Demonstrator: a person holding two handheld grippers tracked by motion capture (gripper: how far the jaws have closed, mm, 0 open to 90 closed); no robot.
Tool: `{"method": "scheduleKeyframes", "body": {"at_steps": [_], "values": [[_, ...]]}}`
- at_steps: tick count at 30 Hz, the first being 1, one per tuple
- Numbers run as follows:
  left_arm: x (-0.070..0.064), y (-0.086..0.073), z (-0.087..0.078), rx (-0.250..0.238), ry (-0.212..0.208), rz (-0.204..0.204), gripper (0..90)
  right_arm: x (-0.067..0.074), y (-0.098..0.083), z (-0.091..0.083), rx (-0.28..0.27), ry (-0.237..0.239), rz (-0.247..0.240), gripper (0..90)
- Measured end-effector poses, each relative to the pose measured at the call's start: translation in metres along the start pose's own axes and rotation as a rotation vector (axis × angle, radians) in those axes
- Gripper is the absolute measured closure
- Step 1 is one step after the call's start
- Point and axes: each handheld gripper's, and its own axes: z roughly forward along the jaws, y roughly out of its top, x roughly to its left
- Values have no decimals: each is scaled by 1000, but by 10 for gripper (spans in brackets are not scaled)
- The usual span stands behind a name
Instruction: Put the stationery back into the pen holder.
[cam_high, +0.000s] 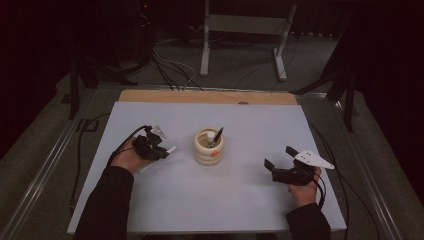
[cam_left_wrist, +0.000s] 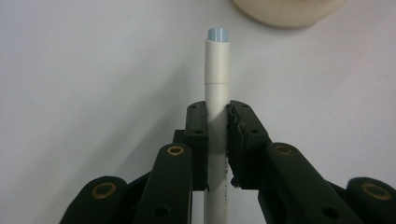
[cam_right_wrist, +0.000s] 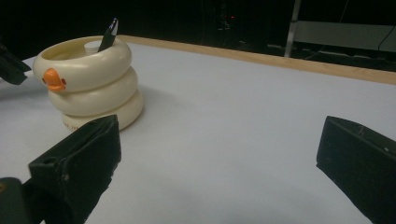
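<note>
A cream ringed pen holder (cam_high: 209, 146) with an orange duck bill stands at the middle of the white table; in the right gripper view the holder (cam_right_wrist: 88, 81) sits at the left with a black pen (cam_right_wrist: 108, 35) poking out. My left gripper (cam_high: 161, 150) is left of the holder, shut on a white pen (cam_left_wrist: 217, 93) with a pale blue end cap, held across its barrel a little above the table. That white pen (cam_high: 170, 150) points toward the holder. My right gripper (cam_high: 279, 157) stands open at the right, nothing between its fingers.
The white table top (cam_high: 250, 130) has a wooden strip (cam_high: 207, 97) along its far edge. A white frame stand (cam_high: 245, 30) and cables lie on the dark floor beyond. Metal rails run along both sides of the table.
</note>
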Motion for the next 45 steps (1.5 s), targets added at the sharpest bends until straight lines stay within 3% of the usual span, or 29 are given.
{"method": "scheduleKeyframes", "body": {"at_steps": [18,30,45], "values": [[-2,12,-19,-142,50,-39,797,0,0,0,0,0,1,0],[-2,18,-33,-245,50,-70,797,0,0,0,1,1,-1,0],[-8,33,-43,-346,59,-67,797,1,0,0,2,1,-2,0]]}}
